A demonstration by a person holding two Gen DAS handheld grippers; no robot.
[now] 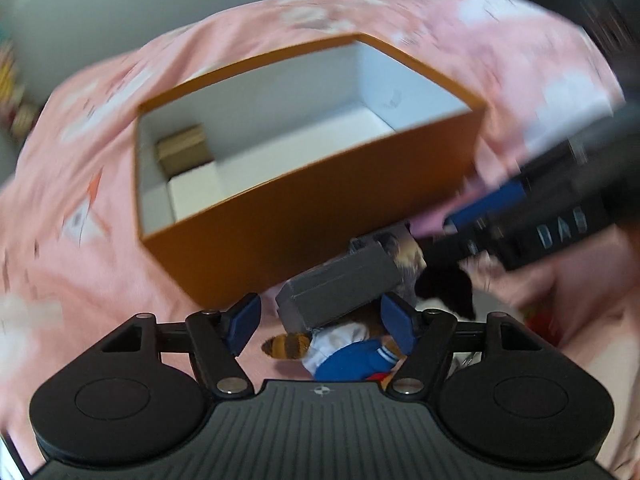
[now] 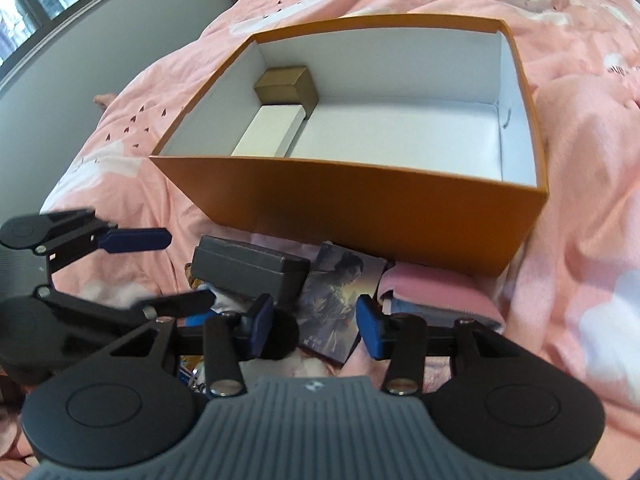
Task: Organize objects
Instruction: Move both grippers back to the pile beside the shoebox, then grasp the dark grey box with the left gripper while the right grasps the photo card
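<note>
With both grippers (image 1: 320,326) (image 2: 316,326) spread wide, the grey case (image 1: 340,288) could slip off the pile by the box (image 2: 360,208).

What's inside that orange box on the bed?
The orange box holds a small gold box and a white box along one side. Its near wall hides the floor just behind it.

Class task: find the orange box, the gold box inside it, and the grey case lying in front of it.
orange box (image 2: 360,216): right wrist view, on its near outer wall.
gold box (image 2: 286,86): right wrist view, on its top face.
grey case (image 2: 248,270): right wrist view, on its long side facing the camera.
</note>
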